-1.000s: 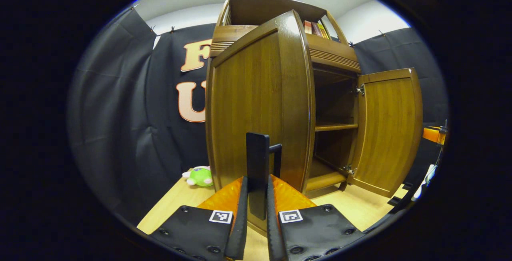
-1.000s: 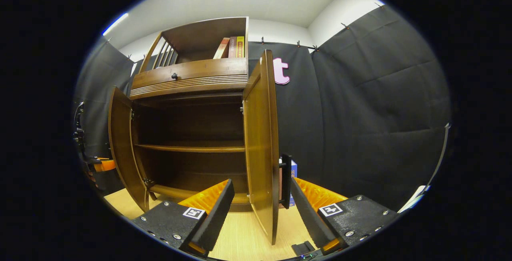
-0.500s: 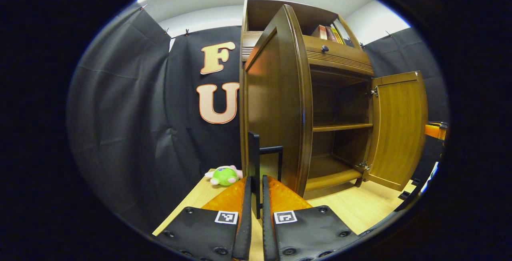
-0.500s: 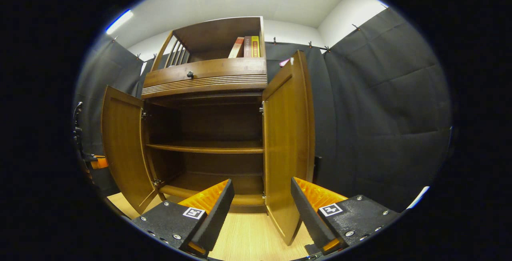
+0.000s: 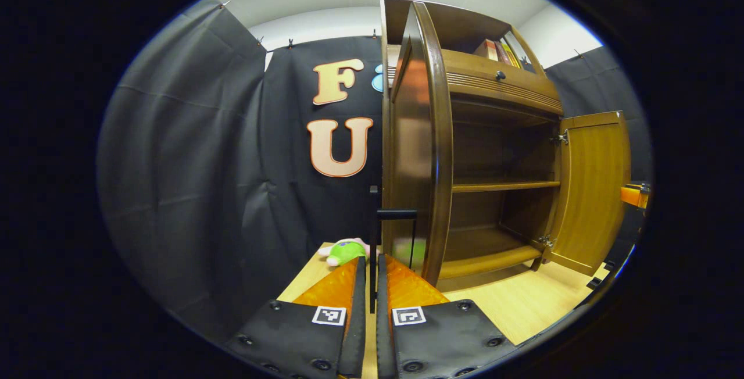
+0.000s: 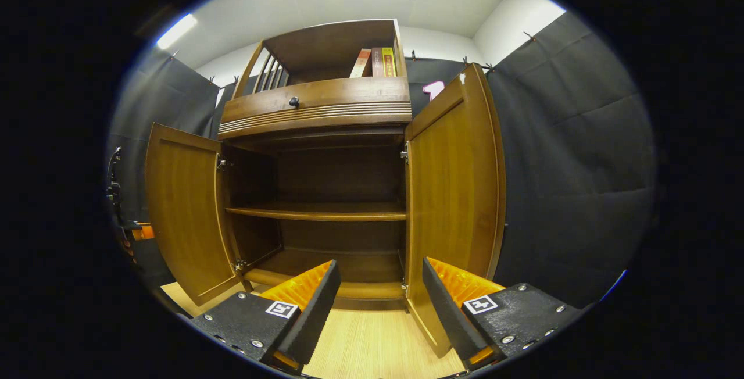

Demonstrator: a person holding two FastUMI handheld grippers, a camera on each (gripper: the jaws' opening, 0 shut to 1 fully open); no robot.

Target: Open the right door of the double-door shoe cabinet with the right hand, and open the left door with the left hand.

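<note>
Left gripper view: the left gripper (image 5: 372, 277) is sitting low in front of the shoe cabinet (image 5: 494, 85), its fingers (image 5: 358, 309) drawn almost together and pinching the thin dark handle (image 5: 372, 251) of the left door (image 5: 421, 152). The handle bar is running down between the fingers, so both appear to be pressing on it, though the contact itself is partly hidden. That door is standing swung out, edge-on to the camera. The right door (image 5: 593, 187) is hanging wide open at the far side. An interior shelf (image 5: 503, 185) is crossing the open compartment. A green plush toy (image 5: 344, 251) is lying on the wooden floor (image 5: 523, 303), just beside the left door's foot. Books (image 5: 497, 50) are standing in the top niche, above a drawer knob (image 5: 500, 75).

Right gripper view: the right gripper (image 6: 381, 295) is hovering before the cabinet (image 6: 319, 106) with its fingers (image 6: 317, 303) spread wide apart and gripping nothing. The right door (image 6: 456, 193) is standing open just beyond the gripper, apart from both fingers. The left door (image 6: 186, 210) is standing open on the opposite side. The shelf (image 6: 317, 211) is lying bare between them. Books (image 6: 375, 62) are leaning in the upper niche; the drawer knob (image 6: 294, 101) is showing below it. Light wooden floor (image 6: 372, 350) is running under the fingers.
</note>
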